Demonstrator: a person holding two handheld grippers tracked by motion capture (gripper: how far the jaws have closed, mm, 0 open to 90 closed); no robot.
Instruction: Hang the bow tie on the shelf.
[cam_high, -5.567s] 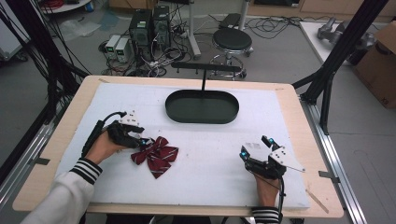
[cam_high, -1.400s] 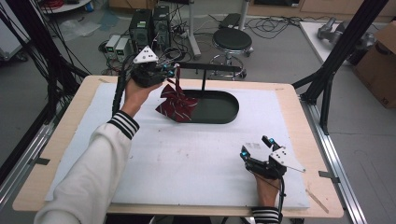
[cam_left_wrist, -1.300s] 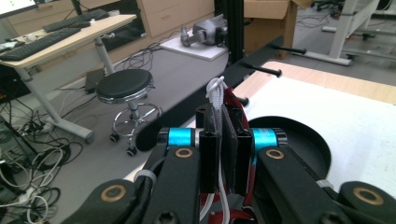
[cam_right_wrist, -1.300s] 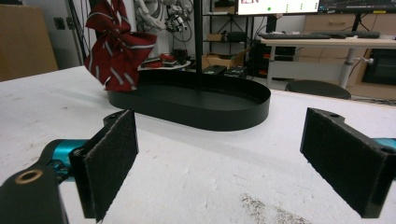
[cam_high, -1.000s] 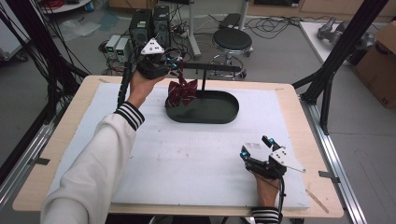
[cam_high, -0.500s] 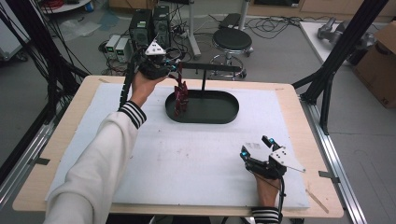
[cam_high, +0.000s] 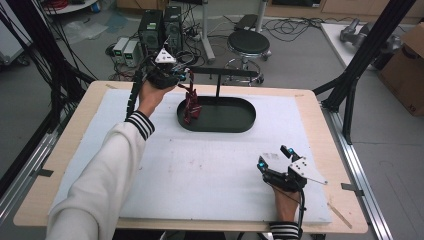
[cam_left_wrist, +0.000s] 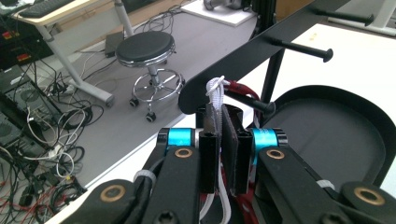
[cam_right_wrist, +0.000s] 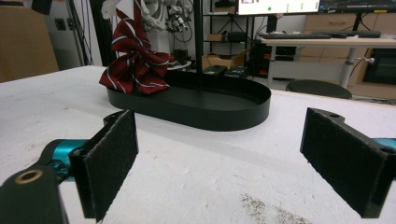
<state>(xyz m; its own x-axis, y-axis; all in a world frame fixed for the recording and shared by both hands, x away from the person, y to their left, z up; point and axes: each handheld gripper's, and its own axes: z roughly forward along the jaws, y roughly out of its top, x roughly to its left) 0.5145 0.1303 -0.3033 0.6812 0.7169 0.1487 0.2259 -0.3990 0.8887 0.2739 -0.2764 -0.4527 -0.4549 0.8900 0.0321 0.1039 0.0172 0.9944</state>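
Note:
A dark red striped bow tie (cam_high: 191, 105) hangs from my left gripper (cam_high: 184, 76) over the left end of the black oval tray (cam_high: 235, 120). In the left gripper view the jaws (cam_left_wrist: 226, 140) are shut on the bow's dark strap, and its white elastic loop (cam_left_wrist: 215, 88) stands just before a short peg (cam_left_wrist: 252, 103) of the black hanger bar (cam_left_wrist: 261, 51). Whether the loop touches the peg is unclear. My right gripper (cam_high: 272, 157) rests open on the white mat at the front right. In its own view the bow tie (cam_right_wrist: 135, 60) droops onto the tray rim (cam_right_wrist: 224, 109), with the pads (cam_right_wrist: 112, 163) wide apart.
The hanger's upright post (cam_high: 218, 87) rises from the tray's back edge and carries the crossbar (cam_high: 225, 73). A white mat (cam_high: 200, 170) covers the wooden table. Beyond the far edge are a stool (cam_high: 248, 42), computer cases (cam_high: 160, 25) and cables on the floor.
My left gripper lifted the bow tie off the mat and carried it to the hanger. Over the last second it edged right, and the bow now hangs narrower over the tray. The right gripper stayed still.

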